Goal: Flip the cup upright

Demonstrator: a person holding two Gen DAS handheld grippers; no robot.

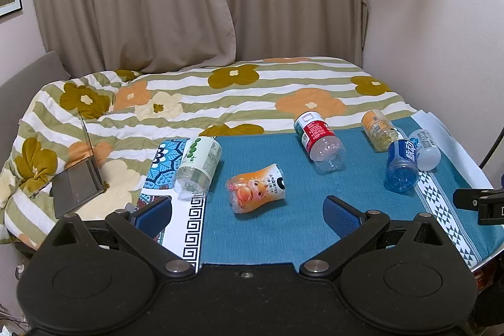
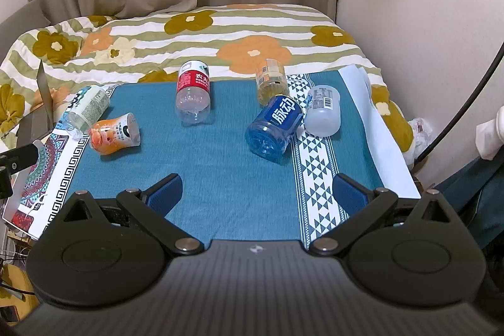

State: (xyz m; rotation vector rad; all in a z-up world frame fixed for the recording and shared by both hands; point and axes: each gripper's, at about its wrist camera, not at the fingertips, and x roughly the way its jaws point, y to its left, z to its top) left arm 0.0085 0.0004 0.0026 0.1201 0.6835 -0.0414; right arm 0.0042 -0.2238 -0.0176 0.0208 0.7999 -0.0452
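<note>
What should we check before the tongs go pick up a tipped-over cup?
1. Left tongs open and holding nothing: ok.
2. Right tongs open and holding nothing: ok.
3. Orange cartoon cup lying on its side, nothing touching it in the left view: ok.
4. Blue cup free of its neighbours: not ok, the white cup lies right against it.
5. Any cup already upright: not ok, all six lie down.
6. Teal cloth flat where cups will stand: ok.

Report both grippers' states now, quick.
Left gripper: open, jaws wide apart, holding nothing, short of the orange cartoon-printed plastic cup.
Right gripper: open, jaws wide apart, holding nothing.
</note>
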